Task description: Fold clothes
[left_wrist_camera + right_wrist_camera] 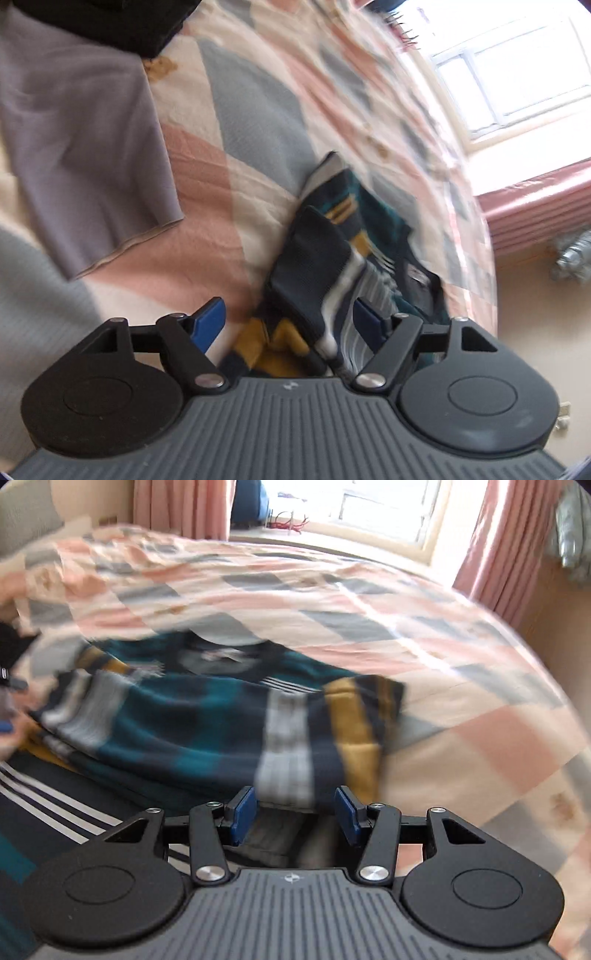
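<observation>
Striped garment [207, 716], navy, teal, mustard and grey: lies bunched on a patchwork bedspread [461, 686], image blurred. Left gripper [291, 321]: jaws wide apart, garment folds between them; right gripper [295, 812]: jaws apart, a garment edge between, contact unclear. Lilac cloth [81, 140]: at ten o'clock in the left wrist view, apart from the garment.

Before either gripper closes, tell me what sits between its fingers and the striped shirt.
Nothing visible does. The left gripper is open with the striped shirt bunched directly between its fingers. The right gripper is open at the shirt's near edge. The lavender garment lies apart, off to the side on the bedspread.
</observation>
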`<action>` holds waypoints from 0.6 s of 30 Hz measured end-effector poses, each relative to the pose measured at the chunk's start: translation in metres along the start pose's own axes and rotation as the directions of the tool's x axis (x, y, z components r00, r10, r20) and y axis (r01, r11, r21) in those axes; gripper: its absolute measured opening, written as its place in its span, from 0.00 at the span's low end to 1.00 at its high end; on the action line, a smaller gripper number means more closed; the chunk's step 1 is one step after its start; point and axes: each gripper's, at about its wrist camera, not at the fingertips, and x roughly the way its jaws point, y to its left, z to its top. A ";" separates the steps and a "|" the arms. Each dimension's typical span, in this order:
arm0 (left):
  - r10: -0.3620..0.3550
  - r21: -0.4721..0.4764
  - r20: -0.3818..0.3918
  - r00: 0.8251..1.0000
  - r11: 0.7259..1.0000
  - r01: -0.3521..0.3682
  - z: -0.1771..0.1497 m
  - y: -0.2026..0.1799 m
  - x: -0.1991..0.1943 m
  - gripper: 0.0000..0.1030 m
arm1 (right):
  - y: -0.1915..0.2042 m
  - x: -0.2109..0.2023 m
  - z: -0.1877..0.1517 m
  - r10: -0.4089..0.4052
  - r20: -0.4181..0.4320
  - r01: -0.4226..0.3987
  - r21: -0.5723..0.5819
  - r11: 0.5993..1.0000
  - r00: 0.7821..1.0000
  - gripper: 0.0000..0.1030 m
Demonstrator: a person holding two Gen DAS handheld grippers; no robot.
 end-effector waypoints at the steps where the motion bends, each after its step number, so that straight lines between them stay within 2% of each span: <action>1: -0.004 -0.021 -0.002 1.000 1.000 0.004 0.002 0.001 0.006 0.66 | -0.002 0.005 -0.003 -0.017 -0.005 0.017 -0.035 0.999 1.000 0.49; 2: -0.004 -0.035 -0.001 1.000 0.999 0.004 0.004 0.001 0.011 0.63 | -0.001 0.010 -0.005 -0.041 -0.008 0.040 -0.077 0.996 0.999 0.49; 3: -0.004 -0.036 -0.003 1.000 0.999 0.004 0.006 0.000 0.014 0.41 | -0.001 0.016 -0.007 -0.064 -0.009 0.063 -0.119 0.991 0.998 0.49; 4: -0.007 -0.031 -0.006 1.000 0.999 0.007 0.007 -0.002 0.015 0.11 | 0.001 0.021 -0.009 -0.080 -0.011 0.077 -0.163 0.984 0.997 0.49; 5: -0.008 -0.015 0.001 1.000 1.000 0.008 0.007 -0.005 0.015 0.02 | 0.004 0.027 -0.010 -0.090 -0.005 0.088 -0.200 0.976 0.996 0.49; 7: -0.007 0.044 0.033 0.999 0.999 0.005 0.004 -0.015 0.007 0.03 | 0.005 0.031 -0.014 -0.100 0.008 0.098 -0.259 0.961 0.995 0.49; 10: -0.009 0.156 0.068 0.998 0.988 -0.002 -0.005 -0.031 -0.008 0.03 | 0.010 0.043 -0.018 -0.120 0.026 0.121 -0.367 0.922 0.992 0.44; 11: -0.003 0.174 0.073 0.997 0.985 -0.010 -0.007 -0.034 -0.010 0.03 | 0.012 0.046 -0.020 -0.125 0.037 0.129 -0.406 0.905 0.991 0.36; 13: 0.010 0.187 0.077 0.997 0.982 -0.024 -0.011 -0.035 -0.012 0.03 | 0.014 0.049 -0.022 -0.107 0.068 0.126 -0.460 0.879 0.992 0.11; 14: 0.001 0.195 0.086 0.996 0.981 -0.018 -0.013 -0.037 -0.015 0.03 | 0.015 0.046 -0.024 -0.118 0.095 0.150 -0.474 0.868 0.988 0.05; 16: -0.033 0.239 0.113 0.993 0.971 0.005 -0.019 -0.045 -0.025 0.03 | 0.013 0.042 -0.030 -0.145 0.124 0.187 -0.491 0.851 0.982 0.05; 18: 0.011 0.338 0.119 0.993 0.940 -0.051 -0.030 -0.054 -0.025 0.03 | 0.003 0.051 -0.038 -0.171 0.042 0.171 -0.458 0.873 0.984 0.05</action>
